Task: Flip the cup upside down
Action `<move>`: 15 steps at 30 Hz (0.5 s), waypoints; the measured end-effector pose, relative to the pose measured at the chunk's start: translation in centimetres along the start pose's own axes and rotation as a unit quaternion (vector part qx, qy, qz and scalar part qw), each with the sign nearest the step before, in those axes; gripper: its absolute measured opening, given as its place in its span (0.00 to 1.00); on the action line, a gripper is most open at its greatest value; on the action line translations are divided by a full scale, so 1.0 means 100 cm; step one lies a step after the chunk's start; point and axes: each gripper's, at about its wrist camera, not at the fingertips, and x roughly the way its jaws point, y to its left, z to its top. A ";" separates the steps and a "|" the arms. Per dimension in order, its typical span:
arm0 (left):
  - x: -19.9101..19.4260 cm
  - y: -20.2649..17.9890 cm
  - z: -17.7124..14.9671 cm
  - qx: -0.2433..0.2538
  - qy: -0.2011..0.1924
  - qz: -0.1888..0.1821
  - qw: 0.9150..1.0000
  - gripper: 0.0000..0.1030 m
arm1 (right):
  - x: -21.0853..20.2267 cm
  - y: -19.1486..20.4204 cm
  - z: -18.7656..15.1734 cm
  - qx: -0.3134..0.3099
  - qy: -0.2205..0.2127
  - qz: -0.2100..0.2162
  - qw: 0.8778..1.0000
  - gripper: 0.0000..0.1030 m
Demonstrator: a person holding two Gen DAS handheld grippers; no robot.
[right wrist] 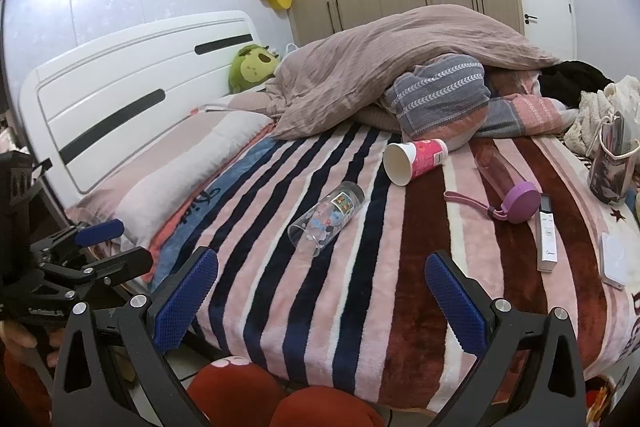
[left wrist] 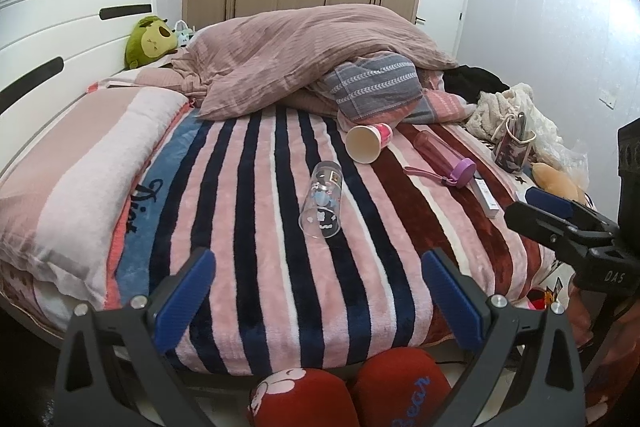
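A clear glass cup [left wrist: 322, 199] with cartoon prints lies on its side on the striped blanket, mouth toward me; it also shows in the right wrist view [right wrist: 326, 219]. A pink and white paper cup [left wrist: 367, 143] lies on its side farther back, also seen in the right wrist view [right wrist: 414, 159]. My left gripper [left wrist: 318, 287] is open and empty, held at the bed's near edge short of the glass. My right gripper [right wrist: 320, 287] is open and empty, also short of the glass. Each gripper shows at the edge of the other's view.
A pink bottle with a purple lid [right wrist: 508, 183] and a white remote [right wrist: 546, 235] lie to the right. A mug with a cable [right wrist: 612, 167] stands at the far right. A heaped quilt [right wrist: 400, 63] and pillows fill the back of the bed. Red slippers [left wrist: 344, 391] are below.
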 end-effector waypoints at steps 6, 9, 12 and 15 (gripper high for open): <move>-0.004 0.003 -0.001 -0.004 -0.008 -0.005 1.000 0.99 | -0.011 0.000 -0.004 -0.007 -0.014 0.002 1.000 1.00; -0.006 0.005 -0.001 -0.007 -0.010 -0.007 1.000 0.99 | -0.016 -0.002 -0.005 -0.008 -0.017 0.011 1.000 1.00; -0.007 0.004 -0.002 -0.007 -0.010 -0.009 1.000 0.99 | -0.020 -0.002 -0.007 -0.007 -0.018 0.016 1.000 1.00; -0.007 0.003 -0.003 -0.006 -0.009 -0.009 1.000 0.99 | -0.022 -0.003 -0.009 -0.003 -0.018 0.022 1.000 1.00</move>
